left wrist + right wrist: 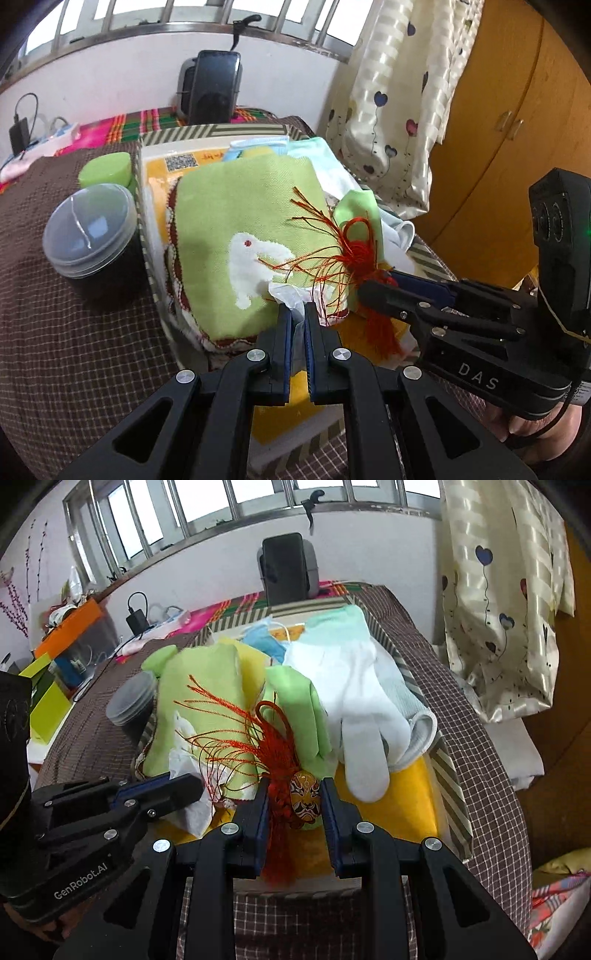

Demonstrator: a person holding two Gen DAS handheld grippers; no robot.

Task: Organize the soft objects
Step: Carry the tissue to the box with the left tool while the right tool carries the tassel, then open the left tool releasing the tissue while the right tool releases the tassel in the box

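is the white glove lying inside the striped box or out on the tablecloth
Inside. The white glove lies within the striped box, fingers over its yellow lining, next to a green cloth; the checked tablecloth begins beyond the rim.

The green towel (pixel 243 206) covers most of the yellow sheet (pixel 159 168) lying in the striped box (pixel 207 130), so its printing cannot be read. The blue mask (pixel 264 638) near the box's far edge is half hidden under the white glove (pixel 354 686). The tassel (pixel 275 864) hangs behind the right gripper's fingers (pixel 258 823). The tissue (pixel 286 295) disappears between the left gripper's fingers (pixel 284 347).
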